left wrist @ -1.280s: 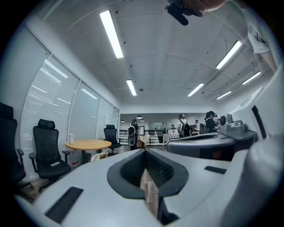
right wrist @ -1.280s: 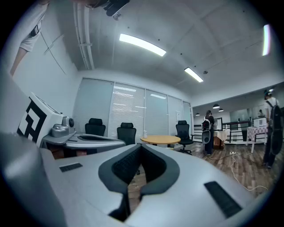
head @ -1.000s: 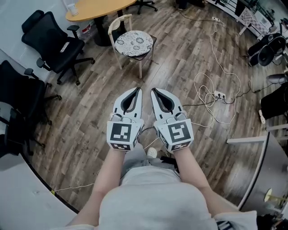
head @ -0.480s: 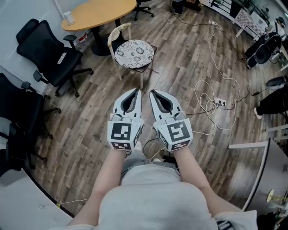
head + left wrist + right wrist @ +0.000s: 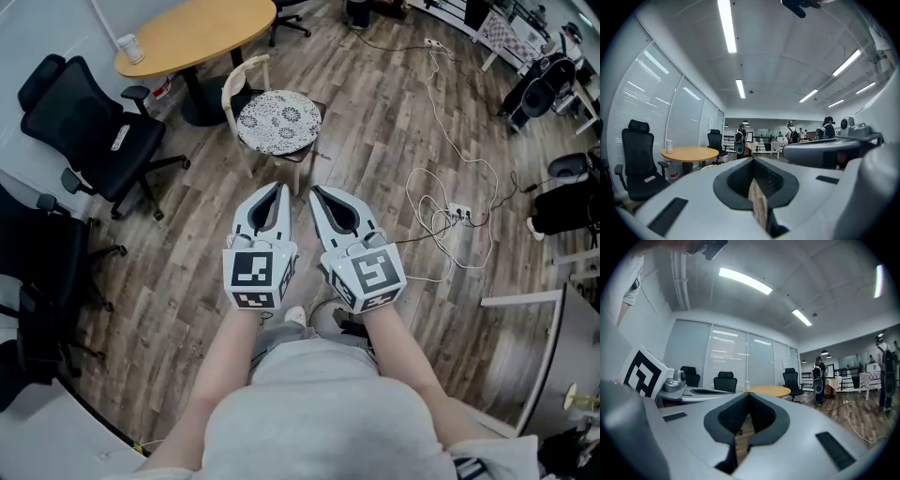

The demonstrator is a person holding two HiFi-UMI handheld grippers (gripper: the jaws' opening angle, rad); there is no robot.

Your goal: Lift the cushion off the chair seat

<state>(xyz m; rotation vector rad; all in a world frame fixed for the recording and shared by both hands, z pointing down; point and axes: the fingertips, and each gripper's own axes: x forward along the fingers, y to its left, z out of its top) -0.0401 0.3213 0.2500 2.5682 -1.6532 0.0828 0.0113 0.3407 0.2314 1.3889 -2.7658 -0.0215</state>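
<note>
In the head view a round cushion (image 5: 278, 121) with a black-and-white floral print lies on the seat of a light wooden chair (image 5: 237, 82), just beyond both grippers. My left gripper (image 5: 280, 187) and right gripper (image 5: 316, 191) are held side by side, level, pointing toward the chair. Both are shut with nothing between their jaws, and a stretch of floor separates them from the cushion. In the left gripper view the shut left gripper (image 5: 752, 160) fills the lower frame; in the right gripper view so does the shut right gripper (image 5: 749, 395). The cushion is hidden in both gripper views.
A round wooden table (image 5: 195, 34) with a white cup (image 5: 127, 44) stands behind the chair. Black office chairs (image 5: 89, 125) stand at the left. White cables and a power strip (image 5: 457, 212) lie on the wooden floor at the right. People stand far off in the gripper views.
The chair with the cushion has come nearer to both grippers and sits lower in the head view. The grippers stay shut and side by side.
</note>
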